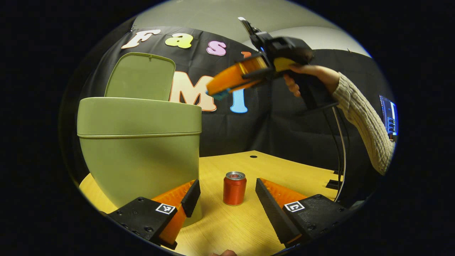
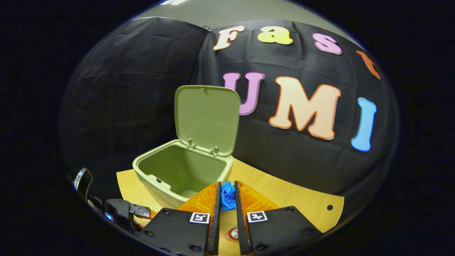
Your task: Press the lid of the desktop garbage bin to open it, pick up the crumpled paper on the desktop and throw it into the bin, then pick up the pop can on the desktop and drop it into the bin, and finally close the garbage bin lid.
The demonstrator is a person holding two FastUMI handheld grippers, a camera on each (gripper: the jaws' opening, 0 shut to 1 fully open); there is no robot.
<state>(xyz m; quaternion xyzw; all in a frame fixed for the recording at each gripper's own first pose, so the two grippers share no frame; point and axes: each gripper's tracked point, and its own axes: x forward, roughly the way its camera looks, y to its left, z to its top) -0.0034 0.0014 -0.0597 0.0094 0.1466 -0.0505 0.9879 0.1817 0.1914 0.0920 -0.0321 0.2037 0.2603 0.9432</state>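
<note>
left gripper [image 1: 227,192] sat low on desktop [image 1: 302,174], jaws spread wide, pop can [image 1: 234,187] upright between fingers but untouched — likely staged for later pickup. garbage bin [image 1: 138,149] stood just beside left finger, lid [image 1: 141,76] tipped up so mouth was free. farther off, right gripper [image 2: 227,197] hung above bin height, fingers pinched on blue wad, probably crumpled paper [image 2: 227,195], though mostly hidden; bin opening [image 2: 181,170] lay ahead and below, ready for drop.

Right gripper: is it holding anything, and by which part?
Yes. The right gripper pinches the blue crumpled paper between its fingertips, by the wad's sides. The left gripper holds nothing.
</note>
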